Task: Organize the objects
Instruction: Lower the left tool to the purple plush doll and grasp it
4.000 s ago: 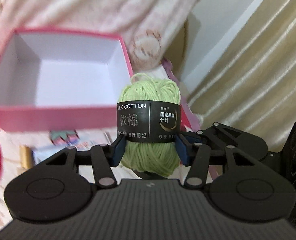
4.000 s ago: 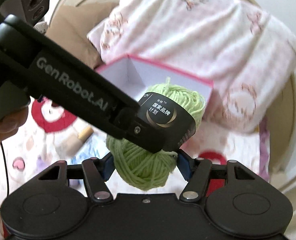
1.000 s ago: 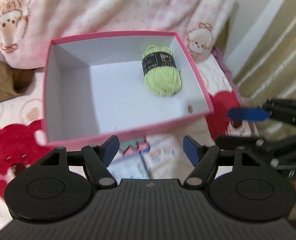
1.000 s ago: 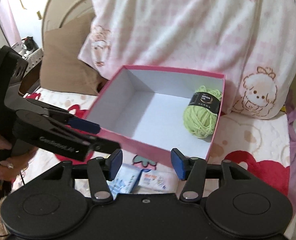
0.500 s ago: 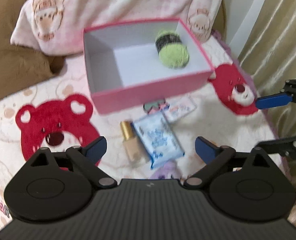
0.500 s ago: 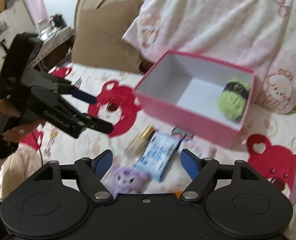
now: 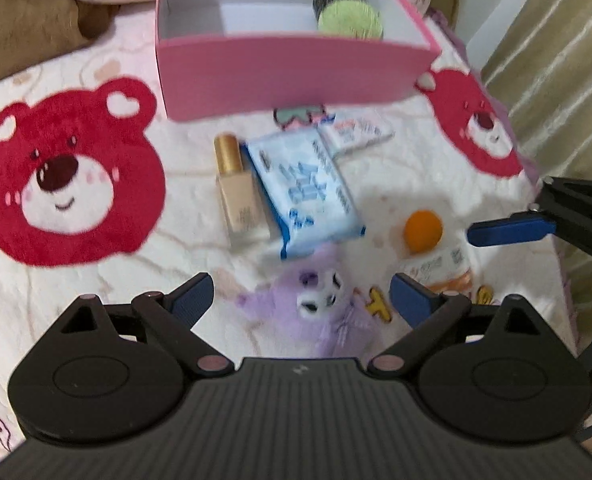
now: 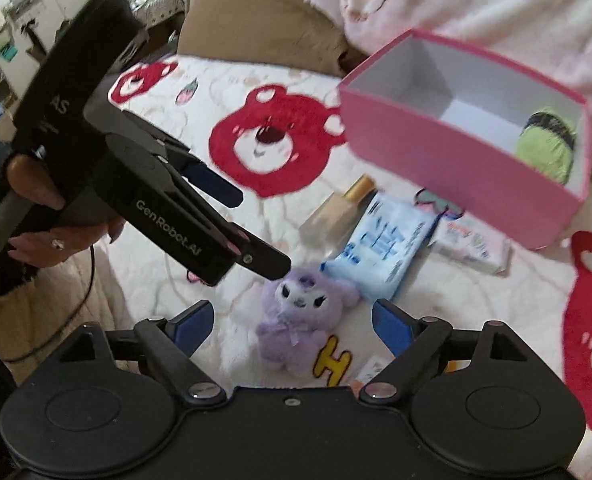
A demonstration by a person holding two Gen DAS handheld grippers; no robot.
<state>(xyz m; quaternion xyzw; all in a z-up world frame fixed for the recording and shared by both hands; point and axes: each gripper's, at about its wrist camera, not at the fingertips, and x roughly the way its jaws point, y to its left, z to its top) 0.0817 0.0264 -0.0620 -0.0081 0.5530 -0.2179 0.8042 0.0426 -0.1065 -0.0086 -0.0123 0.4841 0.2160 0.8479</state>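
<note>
Now one yarn ball [image 7: 348, 14] in pink box [image 7: 291, 66]; left tongs [image 7: 300, 295] wide, right tongs [image 8: 291, 322] opening, both empty.

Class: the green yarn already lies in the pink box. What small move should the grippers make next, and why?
Probably lower onto the purple plush toy. It lies loose on the blanket, framed between the open left gripper and the right gripper, whose jaws are opening with nothing between them. Only the yarn is in the pink box.

Fluffy plush toy [image 8: 302, 322] (lilac); glossy plastic wipes pack [image 7: 304, 191].
</note>
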